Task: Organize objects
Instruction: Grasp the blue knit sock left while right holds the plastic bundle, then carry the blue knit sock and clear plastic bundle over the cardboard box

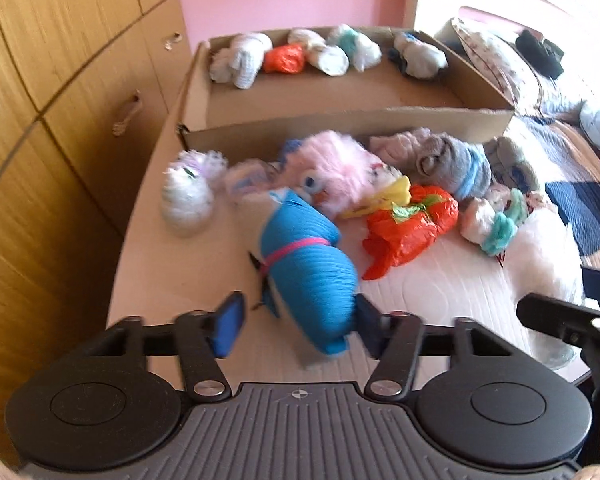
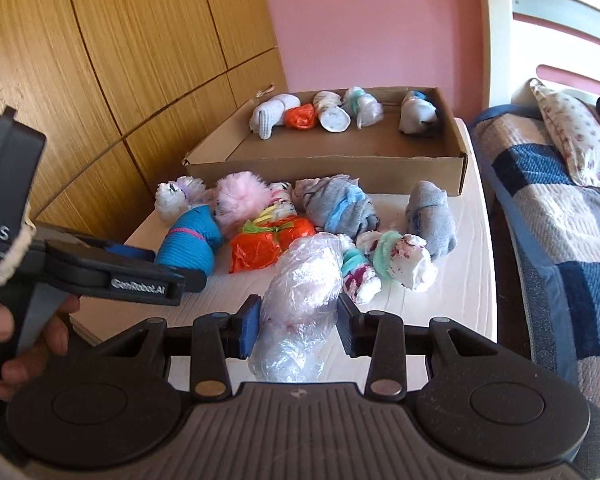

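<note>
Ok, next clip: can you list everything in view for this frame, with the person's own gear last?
cardboard box: 1, brown, back of table
rolls in box: 5, mostly white, one orange, along its far wall
blue sock roll: 1, pink band, front left, between the left jaws
clear plastic bundle: 1, front centre
orange bag: 1, middle of the pile
pink fluffy bundle: 1, before the box
grey rolls: 2, right of the pink one
white rolls with teal bands: 2, right of the plastic bundle
table: 1, white
wardrobe: wood brown, left
bed: patchwork quilt, right
left hand-held gripper: black, one pad clear of the sock roll
right hand-held gripper: black, closed on the plastic bundle
</note>
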Demonstrator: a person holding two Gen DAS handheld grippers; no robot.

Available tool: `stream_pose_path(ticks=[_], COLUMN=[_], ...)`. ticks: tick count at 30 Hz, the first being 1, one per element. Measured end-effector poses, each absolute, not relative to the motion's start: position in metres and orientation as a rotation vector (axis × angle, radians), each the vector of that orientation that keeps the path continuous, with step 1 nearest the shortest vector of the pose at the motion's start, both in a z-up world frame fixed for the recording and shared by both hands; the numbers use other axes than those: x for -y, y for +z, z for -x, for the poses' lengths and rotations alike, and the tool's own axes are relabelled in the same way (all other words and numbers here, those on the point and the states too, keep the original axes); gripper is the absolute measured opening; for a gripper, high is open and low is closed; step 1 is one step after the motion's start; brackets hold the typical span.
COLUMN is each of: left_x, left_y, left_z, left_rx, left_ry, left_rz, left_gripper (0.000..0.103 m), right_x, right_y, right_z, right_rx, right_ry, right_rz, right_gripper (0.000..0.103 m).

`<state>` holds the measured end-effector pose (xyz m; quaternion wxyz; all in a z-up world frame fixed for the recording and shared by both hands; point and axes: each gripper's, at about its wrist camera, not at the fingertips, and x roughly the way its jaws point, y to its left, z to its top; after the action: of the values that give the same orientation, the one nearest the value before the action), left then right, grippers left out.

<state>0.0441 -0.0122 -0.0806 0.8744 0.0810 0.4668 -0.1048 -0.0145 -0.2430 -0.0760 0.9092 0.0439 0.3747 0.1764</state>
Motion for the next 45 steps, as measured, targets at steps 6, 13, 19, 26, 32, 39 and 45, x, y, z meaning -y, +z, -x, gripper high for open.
stream_pose_path(ticks=[6, 13, 19, 26, 32, 39, 45], left_x=[0.013, 0.013, 0.005, -0.001, -0.003, -0.003, -0.001], left_y=[-0.085, -0.080, -0.063, -0.048, -0.057, -0.060, -0.066], left_z=[-0.046, -0.037, -0.021, -0.018, -0.020, -0.022, -0.029], left_rx=[-0.974, -0.957, -0.927, -0.896, -0.912, -0.933, -0.956], left_ry=[-0.225, -0.235, -0.242, -0.248, -0.232, -0.231, -0.231], left_rz=[-0.165, -0.178, -0.163, -0.154, -0.147, -0.160, -0.133], left_gripper=[0.052, 0.044, 0.042, 0.041, 0.039, 0.048, 0.064], right_x=[0.236, 0.236, 0.237, 0.236, 0.234, 0.232, 0.232], right_y=[-0.078, -0.075, -0.071, -0.070, -0.071, -0.075, -0.078], right_z=[0.003, 0.005, 0.005, 0.006, 0.008, 0.007, 0.006], right_rx=[-0.773, -0.761, -0.753, -0.751, -0.751, -0.764, -0.778], right_ry=[0.379, 0.384, 0.389, 0.399, 0.404, 0.411, 0.407], right_rz=[-0.092, -0.088, -0.091, -0.087, -0.084, -0.075, -0.076], right_gripper=[0.036, 0.036, 0.036, 0.036, 0.036, 0.036, 0.036])
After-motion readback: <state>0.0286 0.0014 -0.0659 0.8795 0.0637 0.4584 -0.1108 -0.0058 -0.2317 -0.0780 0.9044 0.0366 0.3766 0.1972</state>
